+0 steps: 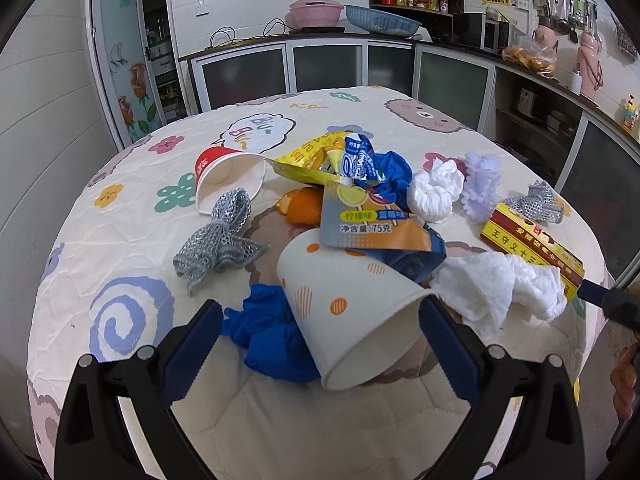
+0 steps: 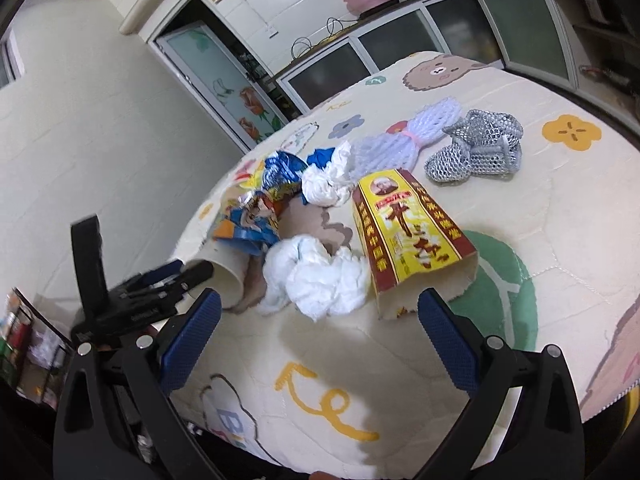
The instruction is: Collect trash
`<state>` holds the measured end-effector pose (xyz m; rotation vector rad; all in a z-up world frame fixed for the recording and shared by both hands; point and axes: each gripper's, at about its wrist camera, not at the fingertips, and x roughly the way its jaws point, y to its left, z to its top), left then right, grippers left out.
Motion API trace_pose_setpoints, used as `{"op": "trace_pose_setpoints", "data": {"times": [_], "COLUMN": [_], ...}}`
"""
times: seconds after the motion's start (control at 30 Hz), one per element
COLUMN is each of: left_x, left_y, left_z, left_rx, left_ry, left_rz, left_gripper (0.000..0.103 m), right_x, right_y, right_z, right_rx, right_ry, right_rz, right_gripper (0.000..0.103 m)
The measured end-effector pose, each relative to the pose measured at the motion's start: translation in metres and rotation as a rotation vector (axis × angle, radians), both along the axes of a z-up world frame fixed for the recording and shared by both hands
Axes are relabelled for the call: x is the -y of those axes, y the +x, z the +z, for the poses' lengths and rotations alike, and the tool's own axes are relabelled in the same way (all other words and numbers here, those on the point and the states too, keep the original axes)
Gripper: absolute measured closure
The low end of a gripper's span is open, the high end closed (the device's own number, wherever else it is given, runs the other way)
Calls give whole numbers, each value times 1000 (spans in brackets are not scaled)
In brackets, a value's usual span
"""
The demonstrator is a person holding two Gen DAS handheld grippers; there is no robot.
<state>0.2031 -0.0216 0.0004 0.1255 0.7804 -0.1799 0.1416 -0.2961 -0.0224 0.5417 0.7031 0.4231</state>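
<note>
The wide-open, empty left gripper (image 1: 320,336) straddles the tipped paper cup (image 1: 348,312), whose mouth faces it; the right gripper (image 2: 320,336), equally open and empty, faces the crumpled tissue (image 2: 316,280).

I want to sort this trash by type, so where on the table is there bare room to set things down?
Bare cloth lies in front of the right claw, near the yellow arrow print, and beyond the silver mesh by the bear print. The middle is crowded: white paper cup, wrappers, tissues, yellow box.
</note>
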Motion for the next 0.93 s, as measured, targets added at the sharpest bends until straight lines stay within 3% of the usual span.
{"op": "trace_pose_setpoints", "data": {"times": [0.1,0.2,0.3,0.43,0.5,0.57,0.63,0.67,0.77,0.93], "left_x": [1,2,4,5,5,2,-2,-4,-8,-12], "left_y": [4,7,12,20,23,26,28,29,27,16], "left_z": [2,1,-3,-11,-15,-17,-19,-19,-18,-8], "left_rx": [1,-6,-23,-69,-85,-107,-125,-133,-143,-104], "left_ry": [-2,-13,-8,-19,-26,-52,-77,-90,-123,-128], "left_rz": [-3,-11,-17,-16,-8,4,8,7,-1,-5], "left_gripper": [8,10,22,34,46,70,89,95,99,99], "right_x": [6,13,17,18,16,17,19,20,23,24], "right_y": [5,14,21,30,35,37,37,37,35,23], "right_z": [2,-1,-3,-9,-14,-15,-16,-15,-13,5], "right_rx": [3,-16,-36,-76,-99,-108,-112,-113,-109,-64], "right_ry": [22,78,122,152,174,188,219,225,268,230], "right_rz": [-17,-17,-11,-4,7,1,3,0,12,-1], "right_gripper": [10,17,28,49,63,85,93,96,96,96]}}
